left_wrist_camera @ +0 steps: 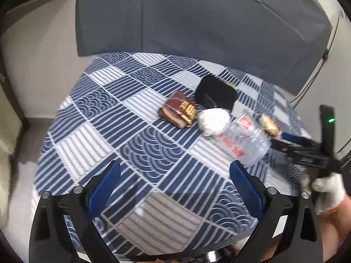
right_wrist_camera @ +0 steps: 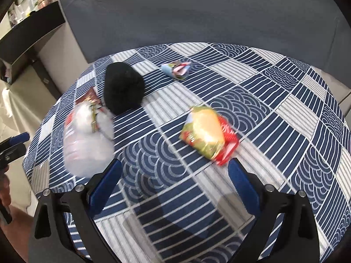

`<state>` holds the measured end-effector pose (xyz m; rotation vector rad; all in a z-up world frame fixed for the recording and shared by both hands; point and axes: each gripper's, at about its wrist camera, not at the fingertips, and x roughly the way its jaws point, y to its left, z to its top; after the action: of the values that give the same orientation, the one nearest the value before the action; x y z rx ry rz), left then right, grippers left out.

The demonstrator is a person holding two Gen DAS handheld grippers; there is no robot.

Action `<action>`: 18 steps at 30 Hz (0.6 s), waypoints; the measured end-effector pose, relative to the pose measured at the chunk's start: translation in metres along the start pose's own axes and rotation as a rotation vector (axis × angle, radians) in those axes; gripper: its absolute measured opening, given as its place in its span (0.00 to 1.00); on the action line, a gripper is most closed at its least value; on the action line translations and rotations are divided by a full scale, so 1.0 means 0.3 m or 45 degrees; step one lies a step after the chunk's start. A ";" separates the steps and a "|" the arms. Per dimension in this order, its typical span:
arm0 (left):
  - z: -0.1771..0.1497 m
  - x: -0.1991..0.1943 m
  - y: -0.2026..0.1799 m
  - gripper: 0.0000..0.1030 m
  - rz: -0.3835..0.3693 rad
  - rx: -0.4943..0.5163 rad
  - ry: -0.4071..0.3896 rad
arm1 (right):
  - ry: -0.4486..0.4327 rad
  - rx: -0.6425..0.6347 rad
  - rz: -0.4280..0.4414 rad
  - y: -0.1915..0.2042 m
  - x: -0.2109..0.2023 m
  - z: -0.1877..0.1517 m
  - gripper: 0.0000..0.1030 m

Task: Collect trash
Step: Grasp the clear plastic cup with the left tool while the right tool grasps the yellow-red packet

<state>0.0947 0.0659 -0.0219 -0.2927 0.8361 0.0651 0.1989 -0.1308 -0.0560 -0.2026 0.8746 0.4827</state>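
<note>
Trash lies on a blue-and-white patterned tablecloth (left_wrist_camera: 153, 149). In the left wrist view I see a brown snack packet (left_wrist_camera: 178, 111), a crumpled white tissue (left_wrist_camera: 211, 119), a crushed clear plastic bottle (left_wrist_camera: 245, 140), a black bag (left_wrist_camera: 216, 94) and a small yellow-red wrapper (left_wrist_camera: 268, 125). My left gripper (left_wrist_camera: 174, 173) is open and empty above the near cloth. The right gripper's arm (left_wrist_camera: 307, 151) enters at the right. In the right wrist view my right gripper (right_wrist_camera: 174, 172) is open, empty, just short of a yellow-green snack packet on a red wrapper (right_wrist_camera: 208, 134). The bottle (right_wrist_camera: 87, 146), black bag (right_wrist_camera: 122, 89) and a small blue wrapper (right_wrist_camera: 176, 70) lie beyond.
A grey sofa (left_wrist_camera: 197, 22) stands behind the table, also in the right wrist view (right_wrist_camera: 197, 11). A dark shelf with items (right_wrist_camera: 33, 22) is at the far left. A cable (left_wrist_camera: 316, 76) runs down the wall at right. The table edge curves near the left gripper.
</note>
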 end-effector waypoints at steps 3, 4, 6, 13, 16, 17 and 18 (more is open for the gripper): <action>0.020 -0.002 -0.004 0.93 -0.045 -0.035 -0.017 | 0.001 -0.017 -0.009 -0.004 0.016 0.012 0.93; 0.028 0.002 -0.008 0.93 -0.062 -0.046 -0.019 | 0.004 -0.029 -0.014 -0.004 0.024 0.016 0.93; 0.041 0.013 -0.017 0.93 -0.087 -0.053 -0.015 | 0.011 -0.047 -0.019 -0.003 0.038 0.024 0.93; 0.078 0.113 -0.097 0.93 -0.156 -0.022 0.057 | -0.006 -0.058 -0.033 -0.029 0.048 0.060 0.93; 0.087 0.150 -0.140 0.93 -0.179 -0.003 0.078 | 0.025 -0.041 -0.024 -0.051 0.077 0.071 0.93; 0.091 0.166 -0.162 0.93 -0.188 0.006 0.085 | 0.037 -0.040 -0.015 -0.054 0.088 0.071 0.93; 0.094 0.176 -0.175 0.93 -0.194 0.009 0.088 | 0.039 -0.051 -0.012 -0.052 0.095 0.070 0.94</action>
<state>0.1595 0.0206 -0.0308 -0.3525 0.8798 -0.0906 0.2365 -0.1278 -0.0652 -0.2509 0.8941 0.4899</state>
